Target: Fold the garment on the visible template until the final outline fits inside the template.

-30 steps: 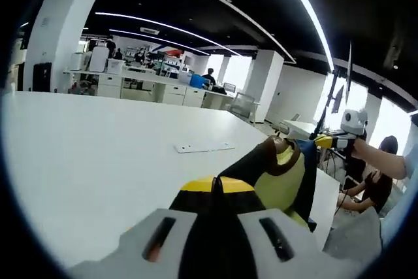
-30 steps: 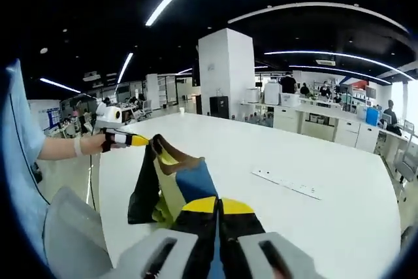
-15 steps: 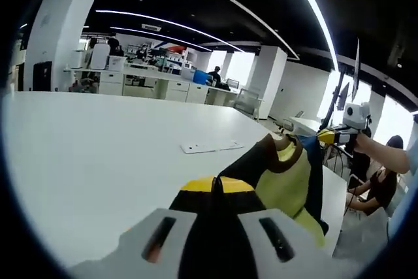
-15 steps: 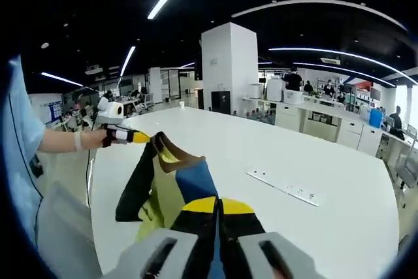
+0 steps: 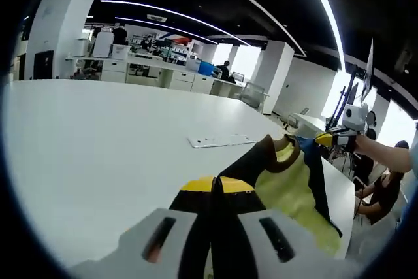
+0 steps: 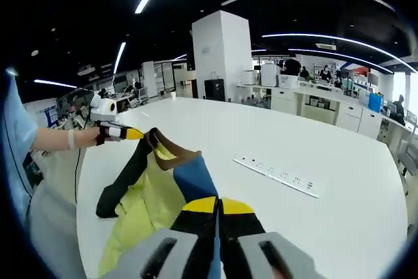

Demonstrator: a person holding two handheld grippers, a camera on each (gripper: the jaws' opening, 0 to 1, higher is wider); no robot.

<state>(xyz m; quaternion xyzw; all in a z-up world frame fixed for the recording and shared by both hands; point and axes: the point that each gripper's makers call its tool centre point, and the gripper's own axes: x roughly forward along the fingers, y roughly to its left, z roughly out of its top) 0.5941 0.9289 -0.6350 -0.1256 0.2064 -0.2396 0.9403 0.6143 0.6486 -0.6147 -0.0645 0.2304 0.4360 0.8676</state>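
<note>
The left claw (image 5: 217,191) is pinching one corner of the shirt (image 5: 287,181). The right claw (image 6: 217,210) is pinching the other corner. The shirt (image 6: 160,187) is yellow, blue and black, and it hangs stretched between the two claws, just above the white table (image 5: 98,142). A long white power strip (image 6: 279,176) lies flat on the table (image 6: 353,181), past the right claw.

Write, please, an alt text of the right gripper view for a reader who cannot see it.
Two grippers hold up a yellow, blue and black fabric garment above a large white table: the right gripper shut on its near edge, the left gripper, in a person's hand, on its brown collar. A white power strip lies on the table.
</note>
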